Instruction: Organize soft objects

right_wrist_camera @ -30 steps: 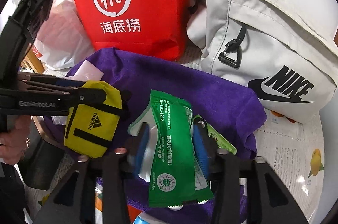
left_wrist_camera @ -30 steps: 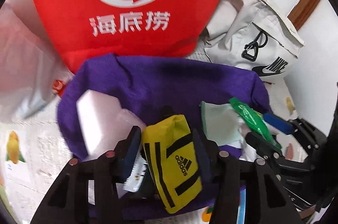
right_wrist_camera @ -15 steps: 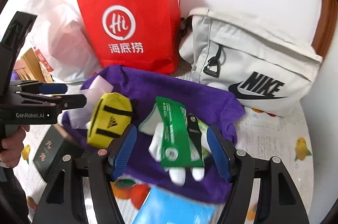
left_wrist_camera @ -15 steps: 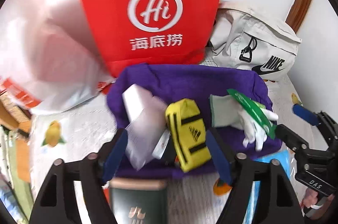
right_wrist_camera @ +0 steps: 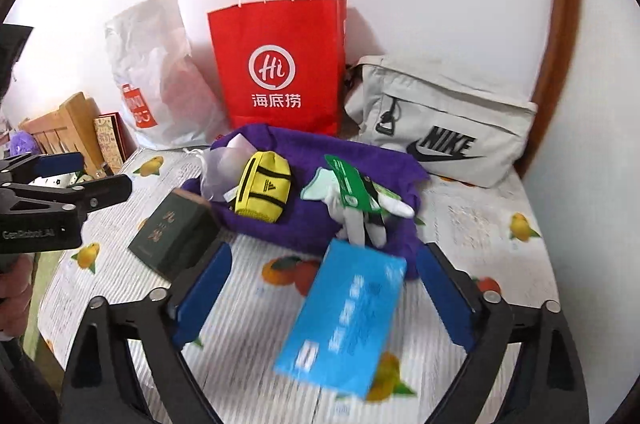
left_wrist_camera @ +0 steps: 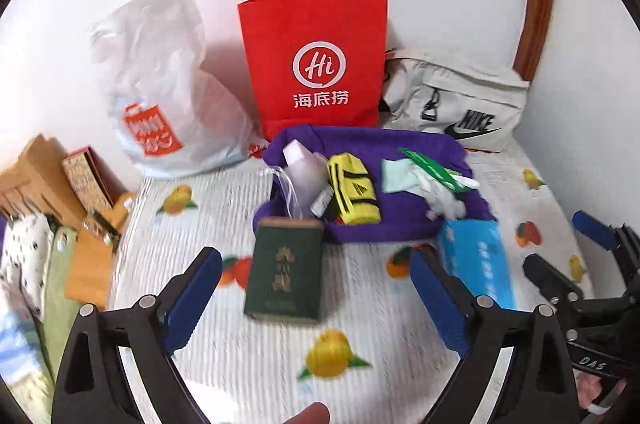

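Observation:
A purple cloth lies on the fruit-print tablecloth. On it sit a yellow Adidas pouch, a clear drawstring pouch, and white gloves with a green packet. My left gripper is open and empty, well back from the cloth. My right gripper is open and empty, above a blue box. The left gripper also shows in the right wrist view, and the right gripper in the left wrist view.
A dark green box and the blue box lie in front of the cloth. A red paper bag, a white plastic bag and a grey Nike bag stand by the wall. Wooden items and clothes lie left.
Both grippers let go of the yellow pouch and the green packet with gloves, opened wide, and pulled back from the purple cloth. The items now rest on the cloth.

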The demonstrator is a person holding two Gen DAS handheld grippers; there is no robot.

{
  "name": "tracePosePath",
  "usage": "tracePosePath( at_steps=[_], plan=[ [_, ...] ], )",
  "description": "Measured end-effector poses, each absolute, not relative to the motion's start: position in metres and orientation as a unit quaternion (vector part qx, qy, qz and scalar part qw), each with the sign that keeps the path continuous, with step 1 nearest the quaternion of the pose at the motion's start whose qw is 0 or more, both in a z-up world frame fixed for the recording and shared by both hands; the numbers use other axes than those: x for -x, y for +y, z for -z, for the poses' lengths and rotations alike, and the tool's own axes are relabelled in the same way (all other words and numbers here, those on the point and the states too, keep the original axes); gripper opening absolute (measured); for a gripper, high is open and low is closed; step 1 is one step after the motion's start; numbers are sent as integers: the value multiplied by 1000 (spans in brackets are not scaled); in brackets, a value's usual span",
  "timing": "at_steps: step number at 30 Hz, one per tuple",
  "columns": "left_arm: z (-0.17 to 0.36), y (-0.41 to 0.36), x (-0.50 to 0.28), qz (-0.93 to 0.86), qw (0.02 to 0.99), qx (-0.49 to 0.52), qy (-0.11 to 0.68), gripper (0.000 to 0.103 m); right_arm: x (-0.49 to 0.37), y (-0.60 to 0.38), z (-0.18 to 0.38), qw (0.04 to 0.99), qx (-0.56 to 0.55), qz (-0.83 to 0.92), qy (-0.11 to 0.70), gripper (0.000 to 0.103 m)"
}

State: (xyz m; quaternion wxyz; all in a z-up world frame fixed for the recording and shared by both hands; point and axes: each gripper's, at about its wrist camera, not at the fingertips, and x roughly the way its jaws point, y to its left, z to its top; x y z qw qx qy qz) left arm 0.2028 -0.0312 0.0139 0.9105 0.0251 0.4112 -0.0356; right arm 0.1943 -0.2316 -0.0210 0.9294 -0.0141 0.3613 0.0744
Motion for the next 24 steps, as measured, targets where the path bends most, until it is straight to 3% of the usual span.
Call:
tracePosePath(
  at_steps=[7,24],
  plan=[
    [-21,-34,-130,26,920,-33,390,96,-124,-227,14,930,17,-50,363,102],
    [-13,-34,-25,3,929,-26,369,96,-10,-243,23,933,-14,-32,359,102]
  ],
)
